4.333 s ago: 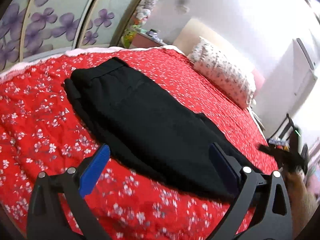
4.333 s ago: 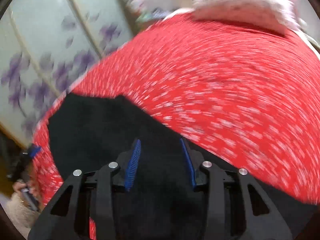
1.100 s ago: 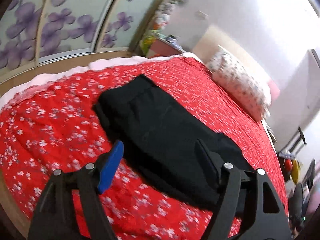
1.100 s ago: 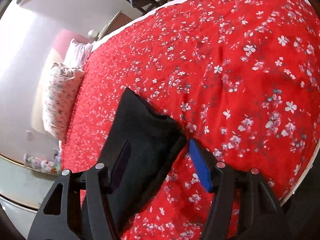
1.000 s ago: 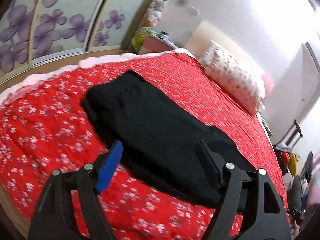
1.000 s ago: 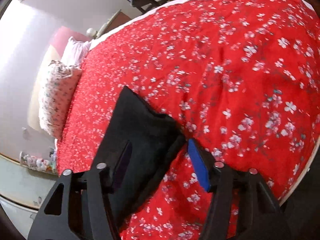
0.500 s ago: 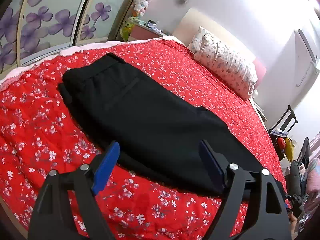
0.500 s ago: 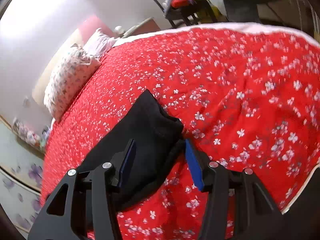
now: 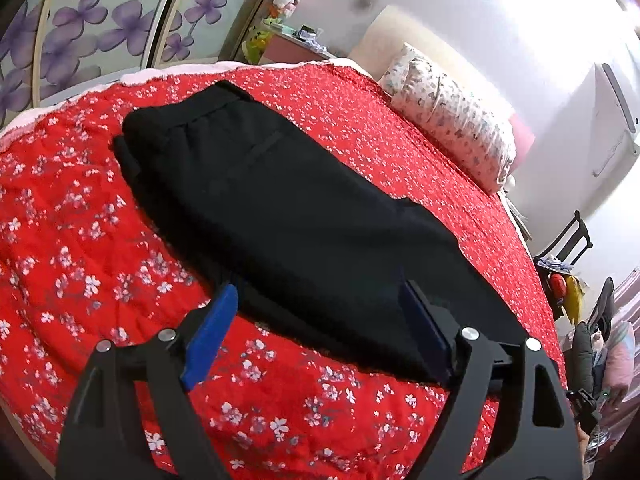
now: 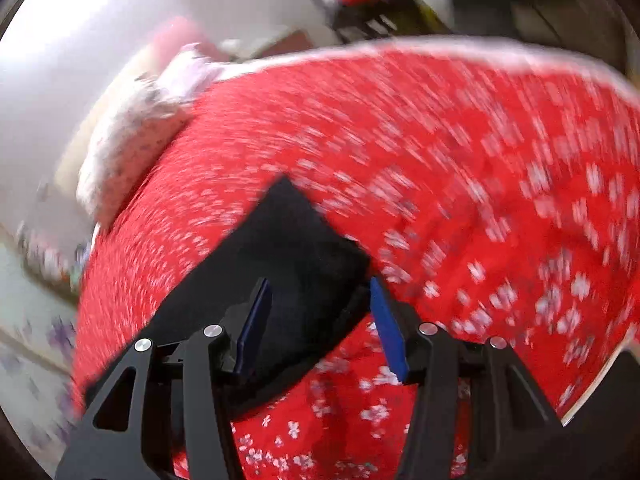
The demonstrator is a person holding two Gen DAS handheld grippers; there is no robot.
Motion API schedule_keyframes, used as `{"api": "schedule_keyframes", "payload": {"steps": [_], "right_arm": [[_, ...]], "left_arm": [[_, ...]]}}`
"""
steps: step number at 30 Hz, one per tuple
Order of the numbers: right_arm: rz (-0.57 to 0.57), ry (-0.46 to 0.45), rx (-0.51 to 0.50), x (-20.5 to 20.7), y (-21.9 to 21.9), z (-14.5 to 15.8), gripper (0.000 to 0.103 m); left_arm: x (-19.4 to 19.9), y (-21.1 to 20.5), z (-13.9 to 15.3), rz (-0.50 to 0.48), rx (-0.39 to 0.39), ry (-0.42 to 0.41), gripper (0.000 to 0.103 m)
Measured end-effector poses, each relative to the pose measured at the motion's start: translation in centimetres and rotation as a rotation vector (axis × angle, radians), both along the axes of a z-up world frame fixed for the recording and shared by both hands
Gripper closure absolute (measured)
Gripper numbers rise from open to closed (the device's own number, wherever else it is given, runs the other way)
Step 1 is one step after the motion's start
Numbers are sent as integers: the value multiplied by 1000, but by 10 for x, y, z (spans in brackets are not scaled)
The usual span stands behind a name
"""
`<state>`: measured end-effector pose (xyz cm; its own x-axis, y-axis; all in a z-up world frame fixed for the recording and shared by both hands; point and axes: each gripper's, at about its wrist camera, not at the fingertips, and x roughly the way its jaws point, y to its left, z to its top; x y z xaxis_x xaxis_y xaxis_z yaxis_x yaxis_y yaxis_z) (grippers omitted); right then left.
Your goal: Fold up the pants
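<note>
Black pants [image 9: 280, 208] lie flat on the red floral bedspread [image 9: 80, 248], folded lengthwise, waistband at the far left, legs running right. My left gripper [image 9: 316, 300] is open, its blue pads straddling the near edge of the pants around mid-length, just above the cloth. In the blurred right wrist view the leg end of the pants [image 10: 288, 248] lies under my right gripper [image 10: 320, 292], which is open with the pants' cuff corner between its blue pads [image 10: 386, 328].
A floral pillow [image 9: 452, 120] lies at the head of the bed, also in the right wrist view [image 10: 128, 144]. A wardrobe with purple flower doors [image 9: 100, 24] stands beyond the waistband end. A chair with clutter [image 9: 564, 276] stands at the far right.
My left gripper has come lower and nearer the pants' near edge. My right gripper has swung quickly and moved in over the cuff end; its jaws stay open.
</note>
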<state>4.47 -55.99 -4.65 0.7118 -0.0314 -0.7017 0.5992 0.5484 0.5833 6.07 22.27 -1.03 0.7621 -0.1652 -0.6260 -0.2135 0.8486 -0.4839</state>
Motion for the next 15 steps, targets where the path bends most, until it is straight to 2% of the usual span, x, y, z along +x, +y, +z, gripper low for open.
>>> {"api": "schedule_keyframes", "payload": {"steps": [4,6,7,8,9,12,15], "right_arm": [[-32,-21,28,-1,-2,-4,51],[-76,-34,69,-4,-6,-8,61],[-91,-36,88,-2,-6,-9,72],[-88,-35,83,-4,-7,-8,81],[-73,-33,42,-4,-3,-3,84],[-35,-41,-42,-4,8,10,87],[-25,-23,-56,0,12,15,87]], "left_arm": [[-1,-4,-1,-11,8,-3,20],[-1,-4,-2,-13,4,-2,20],[-2,-5,-2,-13,0,-2,20],[-2,-5,-3,-12,-6,-1,20],[-4,-4,-3,-12,-12,-2,20],[-7,-3,-4,-13,-10,-4,19],[-11,-1,-5,-13,-18,-4,19]]}}
